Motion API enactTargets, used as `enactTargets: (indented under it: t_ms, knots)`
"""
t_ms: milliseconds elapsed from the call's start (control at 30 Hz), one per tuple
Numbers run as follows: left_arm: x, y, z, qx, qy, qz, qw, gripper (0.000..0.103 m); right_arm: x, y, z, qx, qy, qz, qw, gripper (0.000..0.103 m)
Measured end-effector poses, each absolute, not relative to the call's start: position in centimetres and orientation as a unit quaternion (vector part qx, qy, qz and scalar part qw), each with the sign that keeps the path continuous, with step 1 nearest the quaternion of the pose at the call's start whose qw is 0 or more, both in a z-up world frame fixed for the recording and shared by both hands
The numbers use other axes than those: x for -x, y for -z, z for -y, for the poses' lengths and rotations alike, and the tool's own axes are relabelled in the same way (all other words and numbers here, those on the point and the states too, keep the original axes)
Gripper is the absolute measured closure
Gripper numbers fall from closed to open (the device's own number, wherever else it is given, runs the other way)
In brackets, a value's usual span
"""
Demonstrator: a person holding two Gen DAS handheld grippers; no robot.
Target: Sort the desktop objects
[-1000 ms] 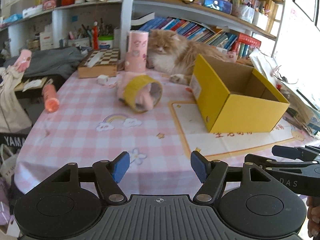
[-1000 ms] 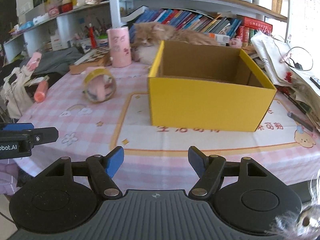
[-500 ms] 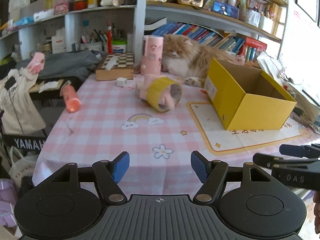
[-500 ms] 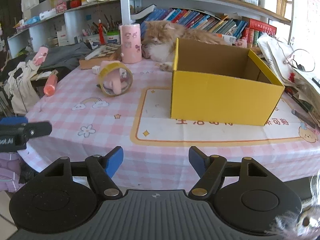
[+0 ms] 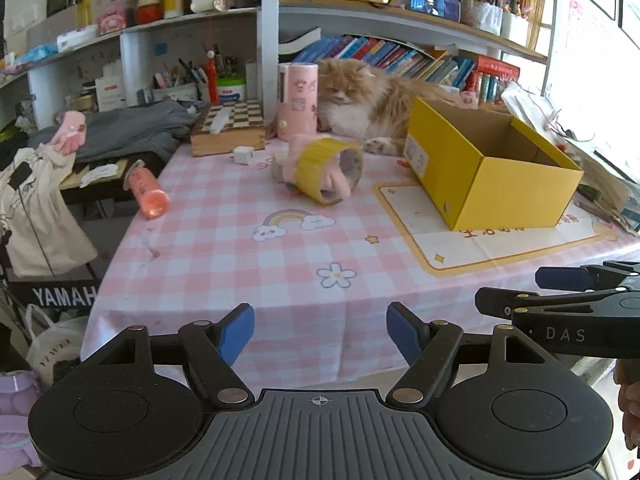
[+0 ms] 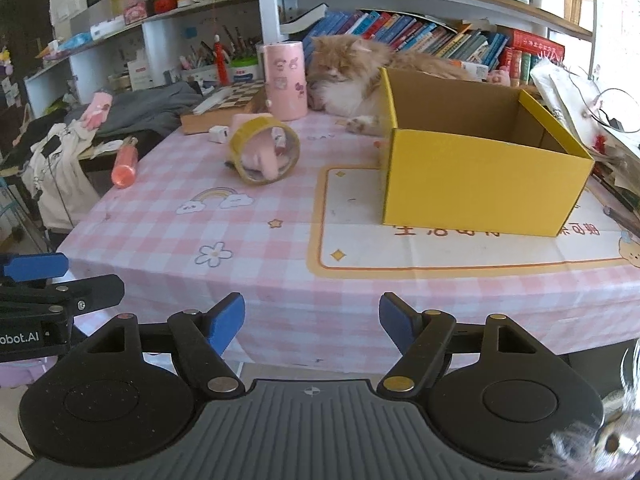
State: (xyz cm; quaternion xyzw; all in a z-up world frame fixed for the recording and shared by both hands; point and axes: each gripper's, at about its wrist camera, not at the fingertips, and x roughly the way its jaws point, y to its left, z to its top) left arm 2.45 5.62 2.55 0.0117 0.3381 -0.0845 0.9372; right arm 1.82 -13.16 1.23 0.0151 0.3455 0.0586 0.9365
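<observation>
Both tools hover off the near edge of the table (image 5: 224,264), short of any object. The left gripper (image 5: 320,330) has its jaws spread wide with nothing between them; the right gripper (image 6: 312,322) is likewise spread and empty. The cloth nearest both is bare gingham with printed figures only. The nearest loose item is the yellow tape roll (image 5: 326,170), lying tipped on its side at about 12 o'clock from the left gripper and about 11 o'clock from the right. Its bore axis runs roughly toward the cameras, and a pink soft object (image 6: 262,156), not identifiable, sits partly inside and behind it. The left gripper appears the better aligned and somewhat nearer to the roll. Nothing stands on the direct line between them. The yellow cardboard box (image 6: 480,176), open-topped and apparently empty, rests on the printed mat at 1 o'clock from both, nearer the right gripper; it is judged the likely receptacle. An orange-pink bottle (image 5: 146,190) lies on its side at the table's left edge, at 10 o'clock. A white charger plug (image 5: 243,157) sits beyond the roll. Farther back stand a pink canister (image 5: 298,100) and a chequered wooden box (image 5: 228,128). A long-haired ginger cat (image 5: 360,100) lies behind the box and could move into the work area.
</observation>
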Motion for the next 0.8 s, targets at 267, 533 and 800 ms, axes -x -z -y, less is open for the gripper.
enactTargets:
  t_ms: [267,533,800]
  knots:
    - [-2.4,-2.4,-6.6,-0.01,0.086,-0.344,0.935,0.027,-1.5,-1.4,11.0,0.008,-0.083,-0.346,0.935,0.029]
    - [-2.8,-2.0,-7.0,-0.001,0.087,-0.351,0.932,0.027,-2.3,-1.1,10.1,0.023,-0.09,-0.351,0.932,0.029]
    - [-5.0,-1.3,-7.9,0.029,0.075,-0.362,0.929,0.027,-4.2,-0.7,9.4,0.048,-0.105,-0.36,0.926,0.029]
